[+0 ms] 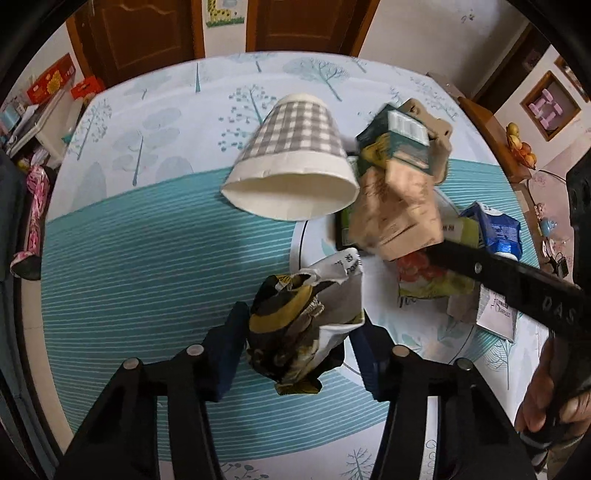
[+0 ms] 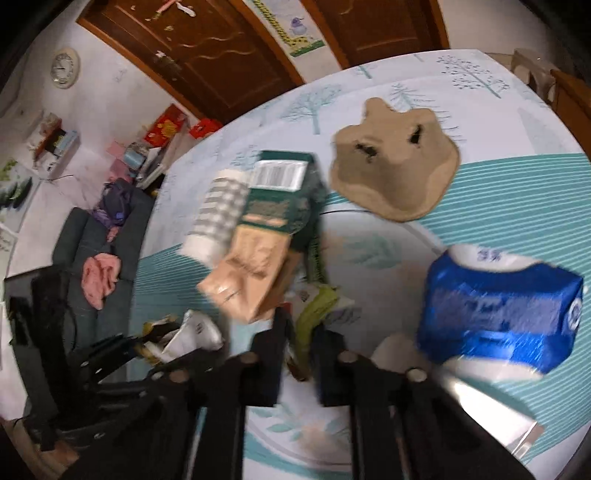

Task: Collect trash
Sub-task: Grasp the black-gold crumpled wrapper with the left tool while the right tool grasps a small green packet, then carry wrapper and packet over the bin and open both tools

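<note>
My left gripper [image 1: 299,350] is shut on a crumpled black, yellow and white wrapper [image 1: 303,328], held over the edge of a white round plate [image 1: 314,251]. My right gripper [image 2: 299,354] is shut on a tan and green carton [image 2: 258,243], held above the plate [image 2: 369,236]; the carton also shows in the left wrist view [image 1: 399,192]. A grey checked paper cup [image 1: 291,162] lies on its side on the tablecloth. A blue carton [image 2: 498,310] and other wrappers [image 1: 432,280] lie on the plate. A brown egg-tray piece [image 2: 395,162] lies beyond the plate.
The table has a teal and white tree-pattern cloth [image 1: 147,258]. Brown doors [image 1: 147,29] and red boxes [image 1: 51,81] stand behind. A dark sofa with clothes [image 2: 96,258] is at the left. A fruit bowl [image 1: 521,147] sits to the right.
</note>
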Motion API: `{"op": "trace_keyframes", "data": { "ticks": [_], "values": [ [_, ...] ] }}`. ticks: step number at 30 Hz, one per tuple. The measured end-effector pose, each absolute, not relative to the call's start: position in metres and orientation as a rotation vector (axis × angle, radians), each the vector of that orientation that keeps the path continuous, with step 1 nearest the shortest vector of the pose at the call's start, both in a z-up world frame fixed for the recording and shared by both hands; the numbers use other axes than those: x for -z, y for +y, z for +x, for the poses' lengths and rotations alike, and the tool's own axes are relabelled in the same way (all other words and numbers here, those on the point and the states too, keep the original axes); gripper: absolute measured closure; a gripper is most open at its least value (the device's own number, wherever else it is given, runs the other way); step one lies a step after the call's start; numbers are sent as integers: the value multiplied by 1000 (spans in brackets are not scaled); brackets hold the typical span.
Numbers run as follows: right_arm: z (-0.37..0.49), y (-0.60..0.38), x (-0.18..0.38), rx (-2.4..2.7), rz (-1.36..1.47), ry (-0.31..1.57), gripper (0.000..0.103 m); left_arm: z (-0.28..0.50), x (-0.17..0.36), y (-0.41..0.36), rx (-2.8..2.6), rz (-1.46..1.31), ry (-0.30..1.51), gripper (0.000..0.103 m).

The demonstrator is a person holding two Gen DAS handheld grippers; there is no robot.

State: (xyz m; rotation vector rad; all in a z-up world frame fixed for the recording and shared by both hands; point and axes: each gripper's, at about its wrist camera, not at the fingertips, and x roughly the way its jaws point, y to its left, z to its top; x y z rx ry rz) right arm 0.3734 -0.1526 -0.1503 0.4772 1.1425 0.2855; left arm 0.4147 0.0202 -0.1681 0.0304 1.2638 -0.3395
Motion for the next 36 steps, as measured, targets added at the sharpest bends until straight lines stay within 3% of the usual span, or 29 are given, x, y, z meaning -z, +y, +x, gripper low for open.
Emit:
{"op": "trace_keyframes", "data": {
  "ticks": [15,36],
  "values": [
    [271,-138,114,-372,527,1092,99,332,129,11,399,30,1207,57],
    [41,-209,88,-249,487,1013,99,94,106,-68,442,33,1177,57]
  ]
}}
